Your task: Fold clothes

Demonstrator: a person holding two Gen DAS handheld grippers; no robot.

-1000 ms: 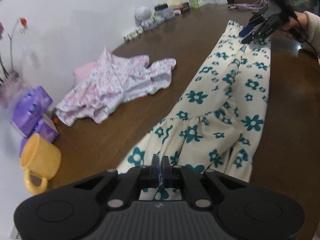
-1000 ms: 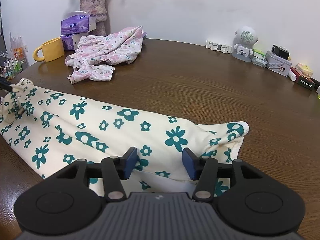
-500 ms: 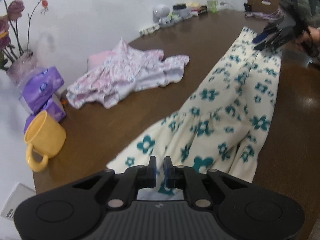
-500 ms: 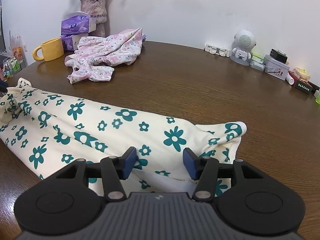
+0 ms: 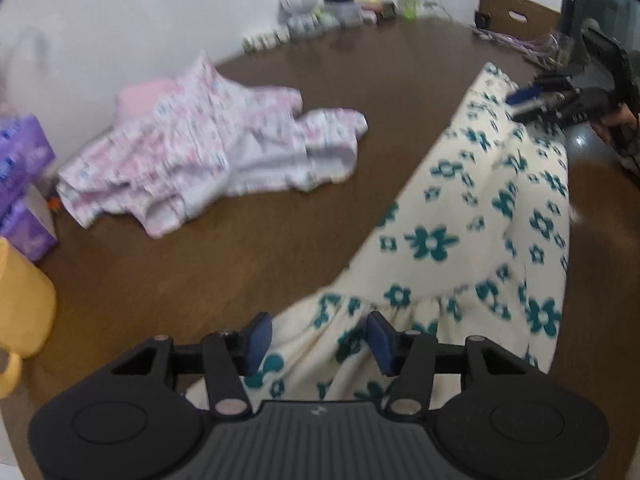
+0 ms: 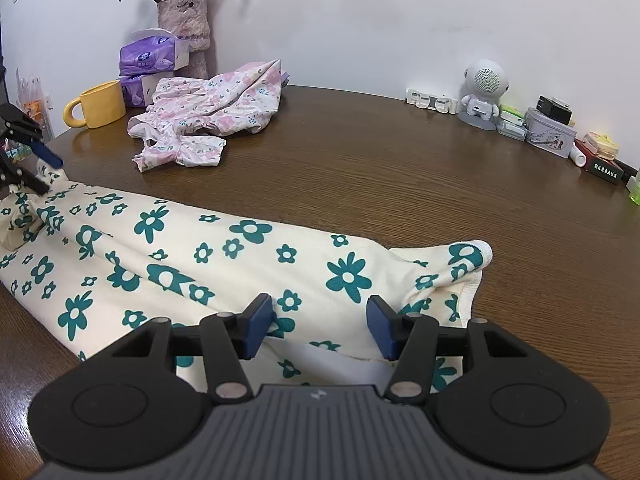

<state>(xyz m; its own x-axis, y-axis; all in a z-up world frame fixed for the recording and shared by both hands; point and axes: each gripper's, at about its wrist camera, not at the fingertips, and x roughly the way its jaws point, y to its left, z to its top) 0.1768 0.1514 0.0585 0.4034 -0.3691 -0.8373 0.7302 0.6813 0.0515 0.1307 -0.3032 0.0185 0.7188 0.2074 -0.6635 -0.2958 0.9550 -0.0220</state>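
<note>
A cream garment with teal flowers (image 5: 460, 220) lies folded lengthways in a long strip across the brown table (image 5: 240, 260). My left gripper (image 5: 319, 340) hovers over its gathered hem end. Its jaws are opening, and cloth lies between and below the blue pads without being pinched. My right gripper (image 6: 318, 328) stands open over the other end of the garment (image 6: 200, 264), its pads clear of the fabric. Each gripper shows in the other's view: the right gripper (image 5: 532, 100) at the far end, the left gripper (image 6: 42, 172) at the left edge.
A crumpled pink floral garment (image 6: 212, 116) lies behind the strip. Beside it stand a yellow mug (image 6: 100, 104), purple tissue packs (image 6: 152, 56) and a vase of flowers (image 6: 184, 20). A white robot-shaped speaker (image 6: 484, 92), a tin (image 6: 550, 136) and small items line the back right.
My left gripper was shut on the hem and has now opened, letting the cloth go, and it has shifted along the table. The right gripper has stayed still and open.
</note>
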